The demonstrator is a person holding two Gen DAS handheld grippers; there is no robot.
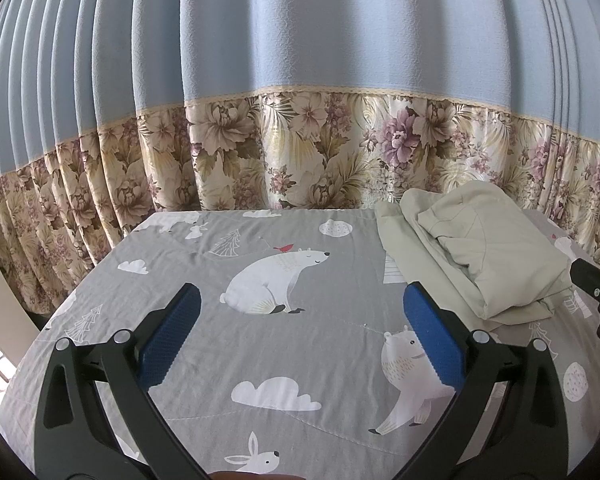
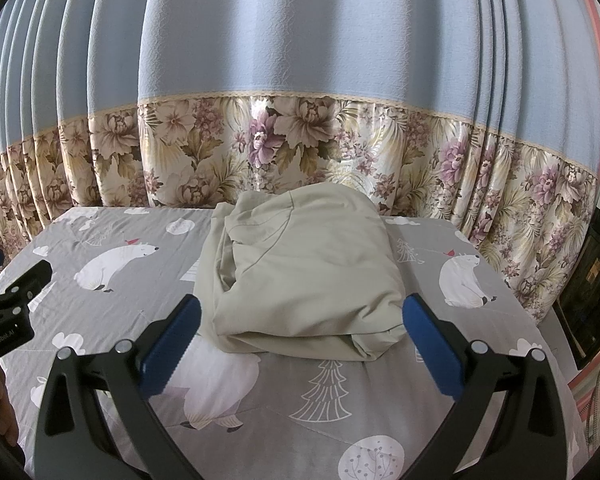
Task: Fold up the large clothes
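A: Right, status: the beige garment (image 2: 304, 276) is a squared-off bundle on the bed, toward the curtain (image 2: 300, 152) side, just short of the far edge. Looks like the fold is done or nearly so, my read.

B: Tools?

A: Both spread wide, holding nothing. The right tool (image 2: 302, 332) is lined up straight at the bundle's near edge, one pad either side of it, no contact. The left tool (image 1: 302, 328) is off to the bundle's left over bare sheet.

B: Why parked there?

A: Probably just released, or about to square it up. Can't say which.

B: Loose ends?

A: A flatter layer sticks out at the bundle's left side and under its near edge. May need tucking.

B: Surface?

A: Grey bedsheet (image 1: 204, 360) with polar bears, clouds, trees; lightly wrinkled, soft. Behind the bundle: a blue pleated curtain with a floral lower band. A dark screen (image 2: 592, 276) sits right of it.
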